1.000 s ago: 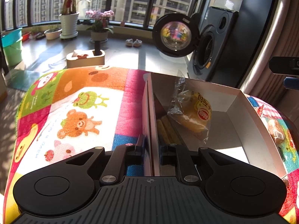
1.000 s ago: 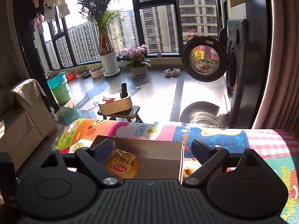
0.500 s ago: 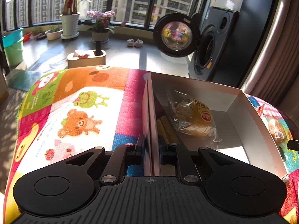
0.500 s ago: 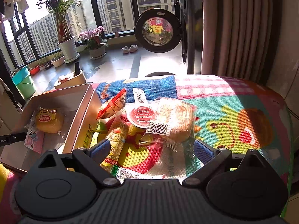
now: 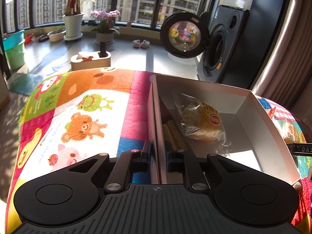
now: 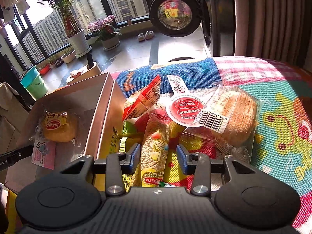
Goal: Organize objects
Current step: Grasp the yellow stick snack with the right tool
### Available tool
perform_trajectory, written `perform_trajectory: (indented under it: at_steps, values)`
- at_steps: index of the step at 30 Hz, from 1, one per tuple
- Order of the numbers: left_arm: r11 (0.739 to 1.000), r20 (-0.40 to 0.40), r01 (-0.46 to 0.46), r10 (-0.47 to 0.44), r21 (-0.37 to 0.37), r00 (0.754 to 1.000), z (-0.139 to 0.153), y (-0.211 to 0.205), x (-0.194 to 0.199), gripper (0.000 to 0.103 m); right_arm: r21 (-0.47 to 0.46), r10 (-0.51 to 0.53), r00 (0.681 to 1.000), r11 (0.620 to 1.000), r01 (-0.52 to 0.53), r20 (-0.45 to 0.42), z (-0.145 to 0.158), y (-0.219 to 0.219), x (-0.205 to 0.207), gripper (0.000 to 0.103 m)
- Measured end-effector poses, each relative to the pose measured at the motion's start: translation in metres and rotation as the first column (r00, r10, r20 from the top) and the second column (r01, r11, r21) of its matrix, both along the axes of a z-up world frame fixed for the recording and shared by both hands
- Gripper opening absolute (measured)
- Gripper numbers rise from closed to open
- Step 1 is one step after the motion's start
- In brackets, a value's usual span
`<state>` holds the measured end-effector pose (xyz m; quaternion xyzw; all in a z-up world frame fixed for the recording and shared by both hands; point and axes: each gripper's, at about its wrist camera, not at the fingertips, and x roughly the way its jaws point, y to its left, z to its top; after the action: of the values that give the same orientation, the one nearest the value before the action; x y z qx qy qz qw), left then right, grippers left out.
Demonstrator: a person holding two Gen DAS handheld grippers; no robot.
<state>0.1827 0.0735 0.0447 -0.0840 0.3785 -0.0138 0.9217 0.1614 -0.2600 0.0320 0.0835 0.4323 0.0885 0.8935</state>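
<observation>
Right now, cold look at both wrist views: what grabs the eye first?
The heap of wrapped snacks on the cartoon blanket: a long puffed-grain bar lies between the open right gripper's fingers, with a wrapped bun beyond on the right. Left of the heap stands the open cardboard box, a yellow packaged cake inside, and the left gripper shut on its near wall. Behind, a washing machine with its round door swung open.

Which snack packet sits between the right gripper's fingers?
The long rice-puff stick, lying lengthwise inside the open right gripper; the bun and red packet lie beyond.
</observation>
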Motion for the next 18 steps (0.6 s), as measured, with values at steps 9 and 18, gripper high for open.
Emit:
perform_trajectory:
  at_steps: [9, 18]
  values:
    - [1.000, 0.004, 0.003, -0.003, -0.001, 1.000, -0.001, 0.001, -0.001, 0.016, -0.294, -0.059, 0.994, 0.952, 0.083, 0.091, 0.003, -0.025, -0.036, 0.040]
    - [1.000, 0.004, 0.006, -0.006, -0.005, 1.000, 0.000, 0.000, 0.000, 0.016, 0.070, 0.038, 0.997, 0.997, -0.043, 0.069, 0.031, -0.014, -0.017, 0.040]
